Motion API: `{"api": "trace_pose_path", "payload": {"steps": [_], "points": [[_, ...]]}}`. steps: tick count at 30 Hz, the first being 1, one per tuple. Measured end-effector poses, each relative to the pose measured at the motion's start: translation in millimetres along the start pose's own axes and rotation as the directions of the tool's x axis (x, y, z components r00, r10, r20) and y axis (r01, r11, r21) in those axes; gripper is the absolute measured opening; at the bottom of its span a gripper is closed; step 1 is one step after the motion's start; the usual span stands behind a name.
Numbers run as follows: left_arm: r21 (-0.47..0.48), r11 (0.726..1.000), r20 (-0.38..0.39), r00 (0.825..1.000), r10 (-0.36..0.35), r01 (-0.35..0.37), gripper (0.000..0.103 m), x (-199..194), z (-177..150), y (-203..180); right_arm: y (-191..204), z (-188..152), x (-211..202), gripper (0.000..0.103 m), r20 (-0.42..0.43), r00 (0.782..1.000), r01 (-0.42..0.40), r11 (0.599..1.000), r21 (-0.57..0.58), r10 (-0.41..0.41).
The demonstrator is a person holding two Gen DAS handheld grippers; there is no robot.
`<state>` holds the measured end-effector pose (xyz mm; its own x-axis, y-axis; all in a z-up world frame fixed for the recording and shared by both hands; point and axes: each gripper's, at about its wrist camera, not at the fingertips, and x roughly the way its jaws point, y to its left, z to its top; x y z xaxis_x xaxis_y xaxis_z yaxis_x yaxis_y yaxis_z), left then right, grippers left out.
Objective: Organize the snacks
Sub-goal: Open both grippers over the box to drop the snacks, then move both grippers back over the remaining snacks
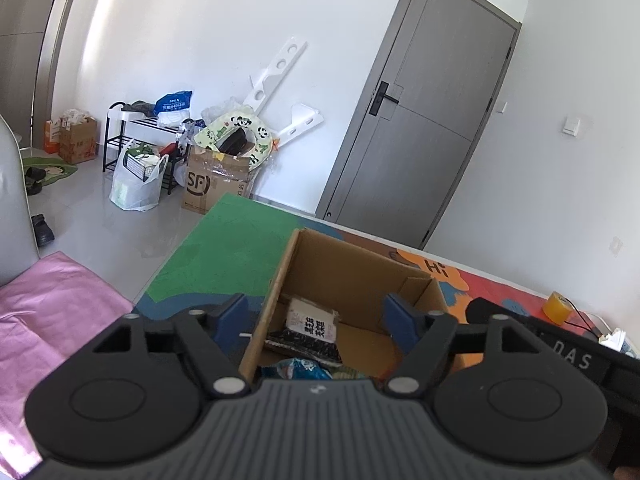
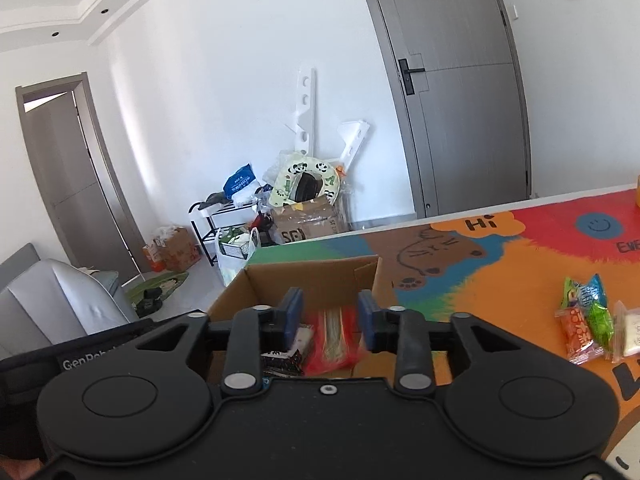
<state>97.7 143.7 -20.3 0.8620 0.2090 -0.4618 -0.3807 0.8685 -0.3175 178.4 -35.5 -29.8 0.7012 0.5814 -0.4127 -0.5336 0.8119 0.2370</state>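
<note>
**Both grippers parked over the snack box, loose packets waiting on the mat**

Nearest the lens in the right wrist view, the right gripper (image 2: 330, 318) has its jaws apart with nothing between the blue pads (image 2: 294, 316). A red snack packet (image 2: 334, 340) shows in the gap, but it looks to be lying down inside the cardboard box (image 2: 312, 276), not pinched. A black-and-white packet (image 2: 286, 350) sits at about 9 o'clock from it.

The left gripper (image 1: 316, 320) is spread wide and empty too, hovering over the same box (image 1: 344, 276). One pad looks to hang outside the left wall and the other over the interior. Inside are a white packet with black Chinese characters (image 1: 312, 322), a dark packet under it, and a blue wrapper at the 6 o'clock edge.

Further out, at 3 o'clock in the right view, a small cluster of loose snacks (image 2: 588, 316) lies on the colourful cartoon mat (image 2: 500, 264), well apart from the box. Those probably go in next.

What could go wrong: the left gripper straddles the wall, so dropping straight down could clip the cardboard and shove the light box across the mat. The loose packets touch each other, so a sloppy grab might pinch two or squirt one away. Both grippers share a cramped spot and could bump.

Beyond the mat: an SF carton (image 2: 308, 222) and a grey door (image 2: 460, 80).
</note>
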Motion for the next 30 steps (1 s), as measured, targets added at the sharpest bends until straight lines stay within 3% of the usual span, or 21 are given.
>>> {"api": "trace_pose_path", "payload": {"steps": [5,15,30], "points": [[0.002,0.999,-0.018,0.999,0.034,-0.034,0.082,1,-2,-7,-21,-4,-13,0.042,-0.007,0.999,0.036,0.998,0.046,-0.036],[0.059,0.998,-0.007,1.000,0.007,-0.007,0.093,-10,-11,-43,-81,-12,-52,0.055,0.005,0.991,0.135,0.981,0.138,-0.137],[0.135,0.989,-0.017,0.998,-0.063,0.065,0.094,-22,-25,-99,-132,-24,-102,0.064,0.042,0.979,0.188,0.964,0.189,-0.199]]}}
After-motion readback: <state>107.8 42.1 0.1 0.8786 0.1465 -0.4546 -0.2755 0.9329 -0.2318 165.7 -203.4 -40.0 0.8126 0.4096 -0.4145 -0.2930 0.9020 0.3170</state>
